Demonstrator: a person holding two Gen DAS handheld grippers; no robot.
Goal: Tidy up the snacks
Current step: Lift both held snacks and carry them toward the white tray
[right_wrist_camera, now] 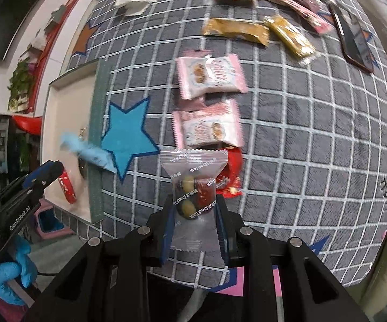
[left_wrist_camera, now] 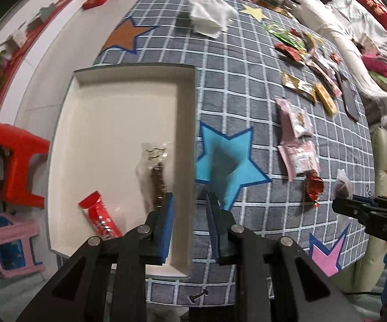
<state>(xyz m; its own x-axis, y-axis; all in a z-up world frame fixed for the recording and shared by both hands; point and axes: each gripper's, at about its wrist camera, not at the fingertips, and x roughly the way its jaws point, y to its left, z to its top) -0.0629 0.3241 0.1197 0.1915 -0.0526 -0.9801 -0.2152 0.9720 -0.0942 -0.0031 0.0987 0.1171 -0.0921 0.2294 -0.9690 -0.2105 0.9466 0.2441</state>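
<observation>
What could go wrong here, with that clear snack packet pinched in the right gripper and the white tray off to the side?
The right gripper holds the clear packet only by its lower half, so the slippery wrapper could slide out before it reaches the white tray. The left gripper hangs over the tray's edge with nothing between its fingers, right in the likely path, so the two tools might bump.

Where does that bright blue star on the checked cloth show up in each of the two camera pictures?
Left wrist view: the blue star lies right of centre, just right of the white tray's edge, above the left gripper.
Right wrist view: the same star lies left of centre, right of the tray.
Shared landmark: the two pink snack packets, right of the star in both.
</observation>
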